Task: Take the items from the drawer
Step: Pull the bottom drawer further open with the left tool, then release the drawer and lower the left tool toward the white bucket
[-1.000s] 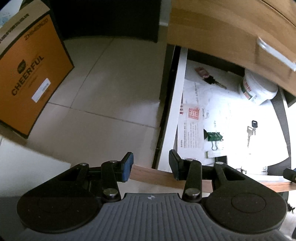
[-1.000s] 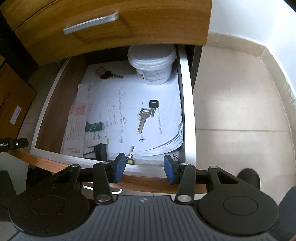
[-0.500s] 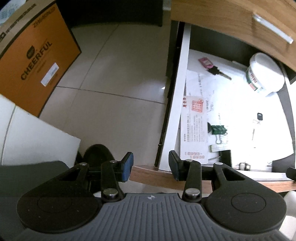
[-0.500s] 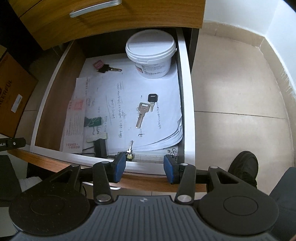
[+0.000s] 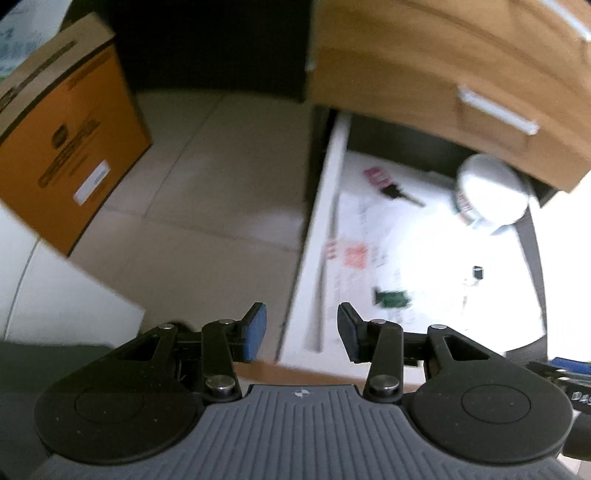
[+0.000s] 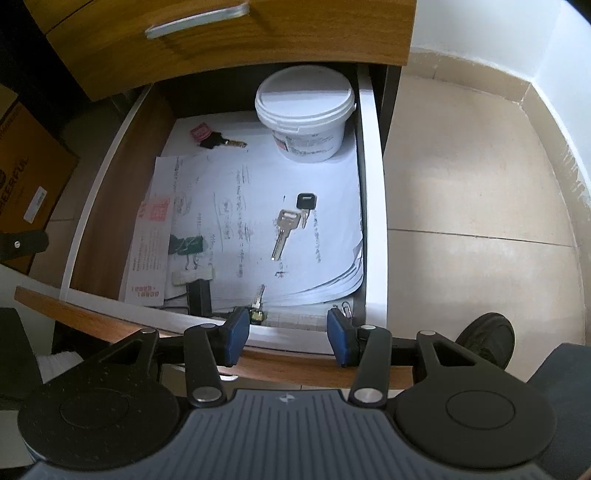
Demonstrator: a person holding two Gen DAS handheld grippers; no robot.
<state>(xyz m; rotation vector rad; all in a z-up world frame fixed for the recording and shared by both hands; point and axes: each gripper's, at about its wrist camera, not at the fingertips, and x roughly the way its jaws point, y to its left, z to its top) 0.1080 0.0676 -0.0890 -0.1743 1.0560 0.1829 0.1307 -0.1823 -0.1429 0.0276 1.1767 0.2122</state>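
Observation:
The wooden drawer (image 6: 110, 192) stands pulled out, lined with white papers (image 6: 258, 206). In it are a white lidded tub (image 6: 304, 110) at the back right, a silver key with a black-headed key (image 6: 291, 225) in the middle, a black key with a pink tag (image 6: 212, 138) at the back left, and a green binder clip (image 6: 186, 245). My right gripper (image 6: 284, 341) is open and empty above the drawer's front edge. My left gripper (image 5: 301, 332) is open and empty over the drawer's front left corner; the tub (image 5: 487, 192) shows blurred there.
An orange cardboard box (image 5: 70, 147) stands on the tiled floor (image 5: 207, 206) left of the drawer. A closed drawer with a metal handle (image 6: 197, 22) overhangs the open one. A black shoe (image 6: 487, 339) is on the floor at the right. A wall skirting (image 6: 554, 122) runs along the right.
Both grippers have risen and pulled back a little, so the drawer looks smaller and fully in view. The left view has swung and blurred. Both stay open and empty.

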